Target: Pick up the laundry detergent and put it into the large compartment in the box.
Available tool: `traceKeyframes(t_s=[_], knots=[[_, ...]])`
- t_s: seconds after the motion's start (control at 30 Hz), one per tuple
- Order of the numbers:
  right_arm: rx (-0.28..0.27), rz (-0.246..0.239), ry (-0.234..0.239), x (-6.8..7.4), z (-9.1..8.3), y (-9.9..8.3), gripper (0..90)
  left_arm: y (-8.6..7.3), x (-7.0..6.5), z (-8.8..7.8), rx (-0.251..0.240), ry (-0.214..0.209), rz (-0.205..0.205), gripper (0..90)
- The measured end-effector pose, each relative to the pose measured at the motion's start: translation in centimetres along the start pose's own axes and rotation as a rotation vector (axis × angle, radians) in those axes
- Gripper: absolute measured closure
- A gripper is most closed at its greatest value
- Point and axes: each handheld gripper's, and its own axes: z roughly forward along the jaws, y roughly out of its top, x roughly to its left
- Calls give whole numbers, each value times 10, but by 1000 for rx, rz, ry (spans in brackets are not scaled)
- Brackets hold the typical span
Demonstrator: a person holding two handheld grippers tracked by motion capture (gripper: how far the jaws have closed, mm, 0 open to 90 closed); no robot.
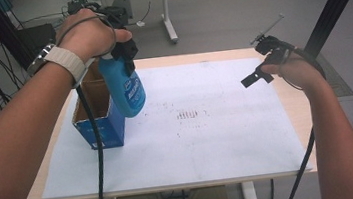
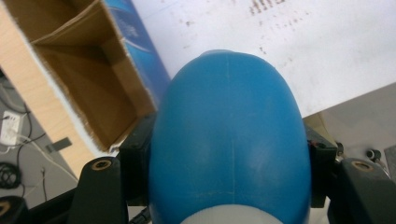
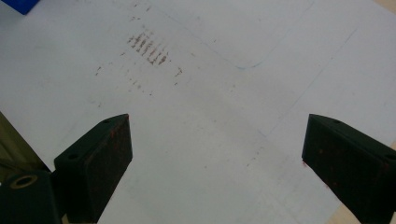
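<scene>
My left gripper (image 1: 125, 55) is shut on a blue plastic bottle (image 1: 126, 89), held in the air with its body hanging down beside an open cardboard box (image 1: 101, 130). In the left gripper view the bottle (image 2: 229, 135) bulges between the two black jaws of the left gripper (image 2: 229, 186), and the box's brown inside (image 2: 79, 79) lies below to the left, with nothing visible in the part that shows. Over the table's right side my right gripper (image 1: 260, 66) hovers; the right gripper (image 3: 217, 158) is open, with bare white sheet between its jaws.
A white sheet (image 1: 210, 146) covers most of the wooden table, with dark smudge marks (image 1: 189, 114) near its middle. The box has blue outer walls and stands at the sheet's left edge. Black cables trail from both grippers. Table legs and black frame posts stand behind.
</scene>
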Motion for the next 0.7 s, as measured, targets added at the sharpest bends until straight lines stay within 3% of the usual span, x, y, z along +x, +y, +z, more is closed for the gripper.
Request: traceKeyframes(t_s=[0.33,0.7], knots=[[-9,-34,21,-5,4,4,82,-7,12,-12,-11,5,-69,378],[-1,-46,24,-8,9,10,82,-17,36,-20,-34,-10,-156,377]])
